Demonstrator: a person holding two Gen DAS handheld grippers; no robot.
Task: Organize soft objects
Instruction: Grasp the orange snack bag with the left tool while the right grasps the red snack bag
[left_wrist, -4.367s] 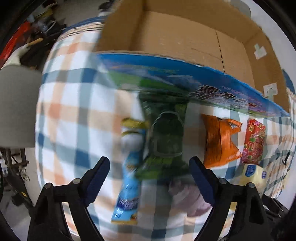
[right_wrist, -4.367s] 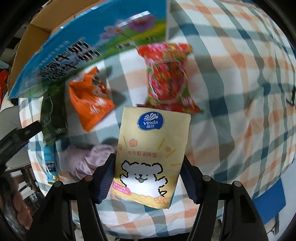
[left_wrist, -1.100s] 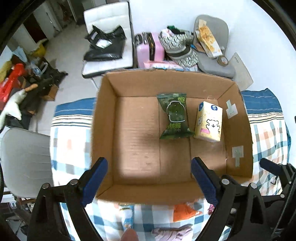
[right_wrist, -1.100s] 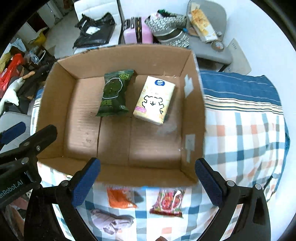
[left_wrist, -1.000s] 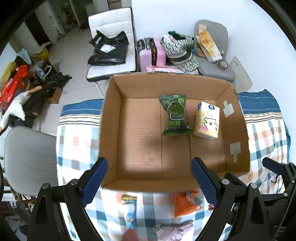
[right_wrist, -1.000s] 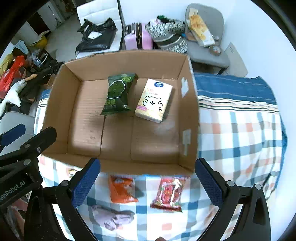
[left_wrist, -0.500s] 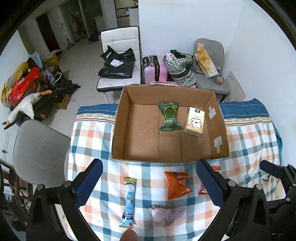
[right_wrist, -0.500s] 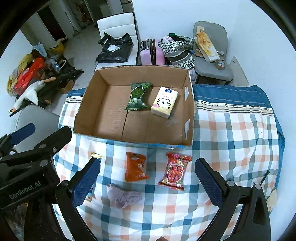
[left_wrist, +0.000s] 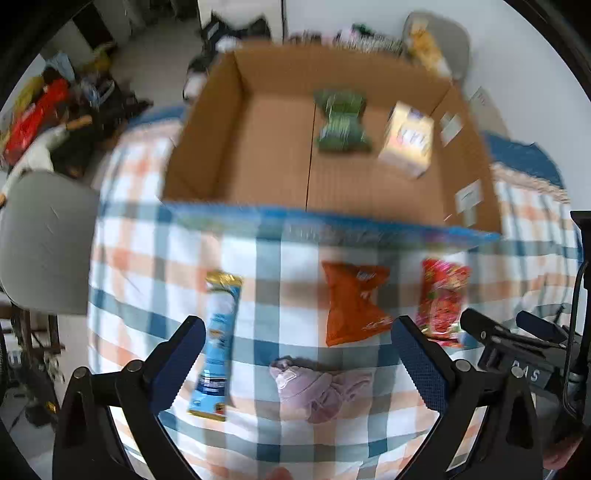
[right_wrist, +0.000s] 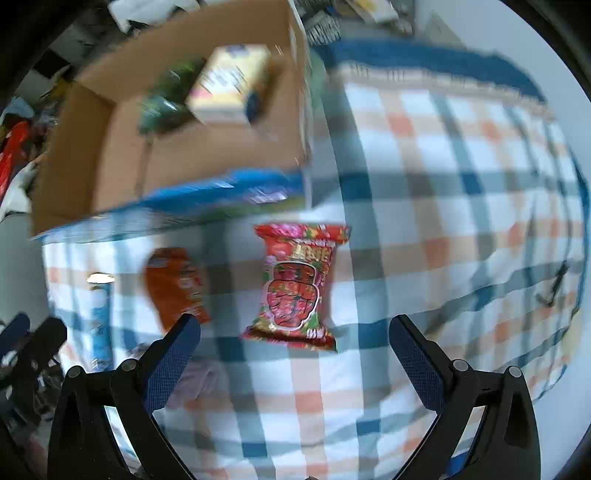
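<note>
**Surroundings, non-task items**

Checked tablecloth (left_wrist: 147, 266), white with blue and orange squares and a solid blue border at its far edge, covering the table; grey chair (left_wrist: 40, 243) just beside the table's left edge; second grey chair (left_wrist: 443, 40) against the white wall beyond the table, with yellowish items on its seat, blurred; red bag (left_wrist: 33, 114) among dark clutter on the floor at far left; pale toy-like figure (left_wrist: 37, 155) lying near it, details unclear; small dark object (right_wrist: 554, 284) on the cloth at right, kind not discernible.

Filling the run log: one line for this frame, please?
left tongs: open, over purple cloth | right tongs: open, over red packet | box: green pack, tissue pack
</note>
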